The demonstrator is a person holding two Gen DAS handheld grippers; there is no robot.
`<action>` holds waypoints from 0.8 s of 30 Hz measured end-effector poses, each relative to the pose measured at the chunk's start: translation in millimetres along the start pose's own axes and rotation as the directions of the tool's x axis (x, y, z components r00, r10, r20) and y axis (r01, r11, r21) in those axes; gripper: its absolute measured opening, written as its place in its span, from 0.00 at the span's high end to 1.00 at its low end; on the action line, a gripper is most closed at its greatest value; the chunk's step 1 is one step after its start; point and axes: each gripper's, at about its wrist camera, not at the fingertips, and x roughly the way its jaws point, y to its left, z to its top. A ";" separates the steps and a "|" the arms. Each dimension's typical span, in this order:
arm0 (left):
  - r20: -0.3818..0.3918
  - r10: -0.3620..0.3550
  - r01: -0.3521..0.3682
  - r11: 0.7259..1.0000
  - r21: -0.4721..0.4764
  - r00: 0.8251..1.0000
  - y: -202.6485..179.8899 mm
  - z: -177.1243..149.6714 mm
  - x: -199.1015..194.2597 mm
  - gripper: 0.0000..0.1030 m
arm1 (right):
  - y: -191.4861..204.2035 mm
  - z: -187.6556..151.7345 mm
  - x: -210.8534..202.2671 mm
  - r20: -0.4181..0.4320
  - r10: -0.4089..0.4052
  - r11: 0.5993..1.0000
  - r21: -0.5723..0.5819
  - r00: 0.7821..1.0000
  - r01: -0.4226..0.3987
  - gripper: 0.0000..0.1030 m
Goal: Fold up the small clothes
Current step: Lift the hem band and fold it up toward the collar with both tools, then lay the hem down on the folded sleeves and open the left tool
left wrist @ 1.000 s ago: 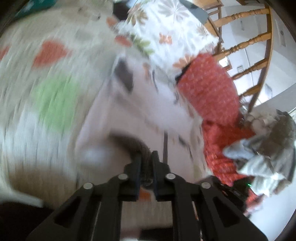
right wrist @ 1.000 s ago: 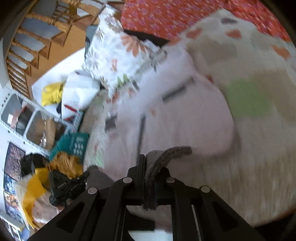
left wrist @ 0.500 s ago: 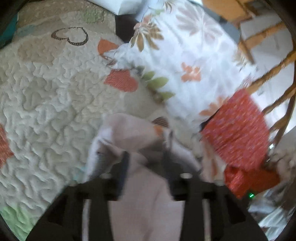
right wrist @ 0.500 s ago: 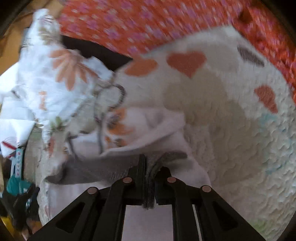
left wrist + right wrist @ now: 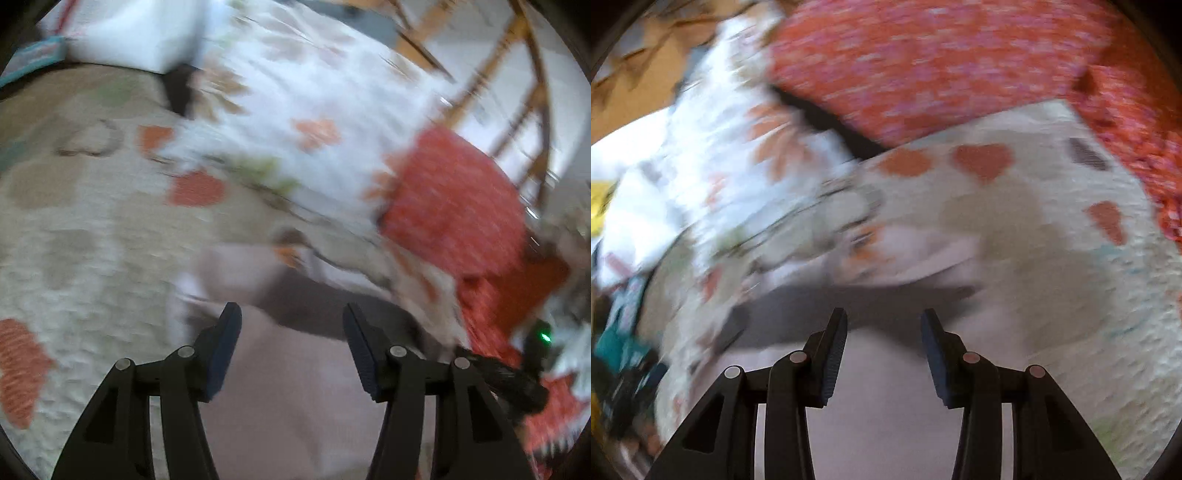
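Both feeds are motion-blurred, so I'm only reporting the coarse stuff. My left gripper [image 5: 291, 321] is spread wide, nothing between the fingers, both pads bare. Right gripper [image 5: 884, 326] same: jaws well apart, holding nothing. The small garment [image 5: 295, 387], pale pink, lies flat on the quilt [image 5: 74, 258] directly under and just ahead of both sets of tongs; it fills the gap between the fingers in each view. A dark grey band [image 5: 314, 302] runs across it right at the left fingertips, and I see the same band [image 5: 849, 299] just past the right fingertips. Beyond the band a paler layer with small orange marks [image 5: 864, 254] sits further out from the tips; can't tell from the blur if it's folded over. Whether either gripper touches the cloth, I cannot tell. Quilt is cream with orange heart patches [image 5: 982, 158]. Past the garment, ahead of the left tongs, a white floral pillow [image 5: 295, 110]; to its right a red patterned cushion [image 5: 450, 206] and a wooden chair back [image 5: 517, 92]. In the right view the red fabric [image 5: 942, 66] is far ahead, floral pillow [image 5: 738, 147] ahead-left.
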 end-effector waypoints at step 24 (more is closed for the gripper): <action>-0.041 0.130 -0.136 0.951 -0.277 0.991 92.5 21.7 68.4 0.41 | -32.9 75.8 99.4 -0.046 -0.281 0.960 -0.020 0.959 0.281 0.49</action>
